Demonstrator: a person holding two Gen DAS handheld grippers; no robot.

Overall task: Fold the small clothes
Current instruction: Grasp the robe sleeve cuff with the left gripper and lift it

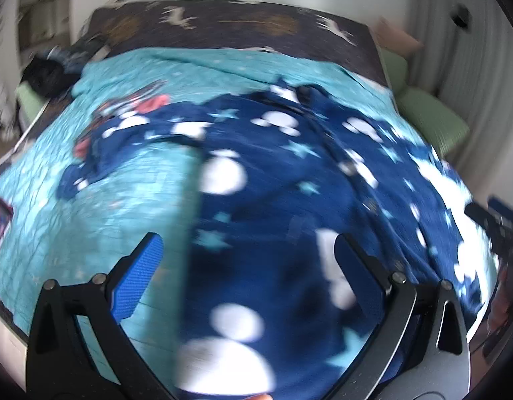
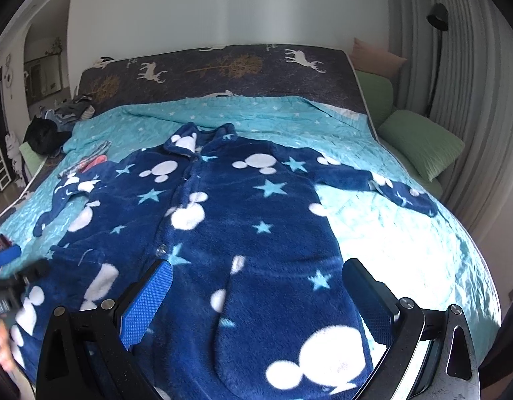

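Note:
A navy fleece child's robe (image 2: 243,220) with white mouse heads and light-blue stars lies spread flat, front up, on the turquoise quilt (image 2: 389,233); its collar points to the far side and both sleeves lie out to the sides. My right gripper (image 2: 256,286) is open and empty, hovering over the robe's lower hem. My left gripper (image 1: 246,256) is open and empty over the robe's (image 1: 283,200) left lower edge; that view is motion-blurred. The left gripper also shows at the left edge of the right wrist view (image 2: 10,266).
The bed has a dark deer-print headboard cover (image 2: 223,70). Green pillows (image 2: 419,143) lie at the right. A pile of dark clothes (image 2: 46,133) sits at the far left corner, striped and pink garments (image 2: 93,160) beside the robe's left sleeve. Curtains hang at right.

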